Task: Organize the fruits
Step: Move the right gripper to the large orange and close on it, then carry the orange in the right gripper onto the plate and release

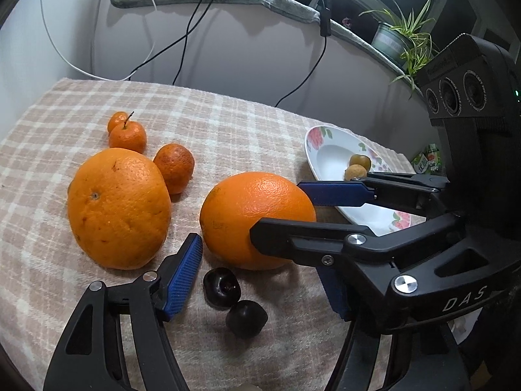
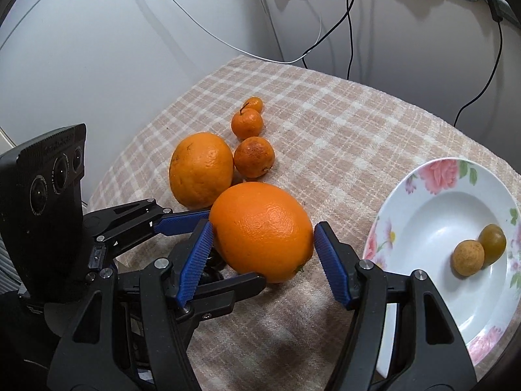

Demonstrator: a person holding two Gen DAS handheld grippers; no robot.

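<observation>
Black tongs (image 2: pixel 262 262) (blue ribbed pads (image 2: pixel 194 260))

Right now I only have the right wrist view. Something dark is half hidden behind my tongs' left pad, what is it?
Observer: Two dark glossy round fruits lie on the checked beige cloth, between the open fingers of the left tongs.
Operator: Are they clear of the big round orange?
Observer: A narrow strip of cloth shows between them and the big round orange. The two dark fruits themselves look to touch each other.
Operator: Anything else I can't see?
Observer: A green potted plant stands high at the back, above the flowered white plate.
</observation>
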